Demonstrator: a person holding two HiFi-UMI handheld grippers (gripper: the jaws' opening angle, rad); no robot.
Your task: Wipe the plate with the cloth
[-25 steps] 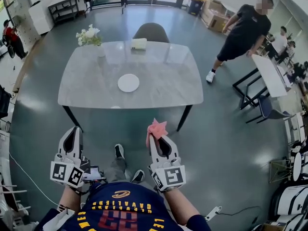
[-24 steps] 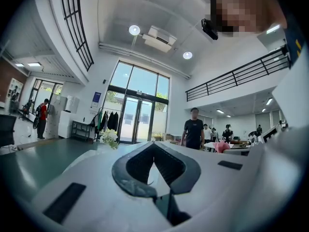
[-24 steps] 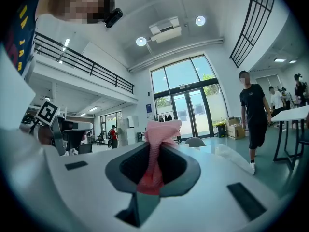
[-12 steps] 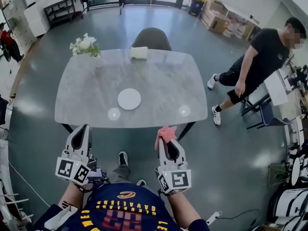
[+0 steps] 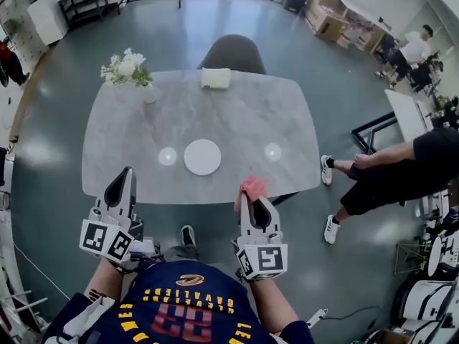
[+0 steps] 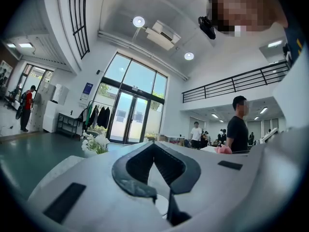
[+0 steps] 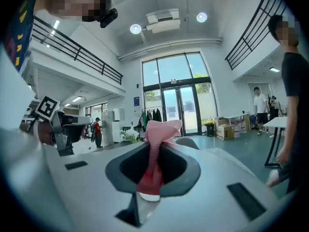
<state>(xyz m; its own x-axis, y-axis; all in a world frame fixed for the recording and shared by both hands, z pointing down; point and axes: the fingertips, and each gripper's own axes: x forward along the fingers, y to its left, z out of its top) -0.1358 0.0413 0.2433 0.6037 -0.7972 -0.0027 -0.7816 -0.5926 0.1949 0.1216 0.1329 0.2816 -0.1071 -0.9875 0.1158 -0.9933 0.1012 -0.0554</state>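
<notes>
A round white plate (image 5: 202,156) lies on the grey marble table (image 5: 237,117), near its front edge. My right gripper (image 5: 251,192) is shut on a pink cloth (image 5: 252,186) (image 7: 157,144), which bunches up above its jaws at the table's front edge, right of the plate. My left gripper (image 5: 126,174) is shut with nothing in it, its tips over the table's front left edge (image 6: 153,146). Both grippers point level toward the table.
On the table stand a vase of white flowers (image 5: 128,69) at the back left and a pale tissue box (image 5: 216,77) at the back. A dark chair (image 5: 233,51) sits behind the table. A person in black (image 5: 401,178) stands to the right, beside another table (image 5: 412,113).
I have walked up to the table: it and the plate are nearer, and both grippers now reach its front edge. The person in black moved to the right and closer.
</notes>
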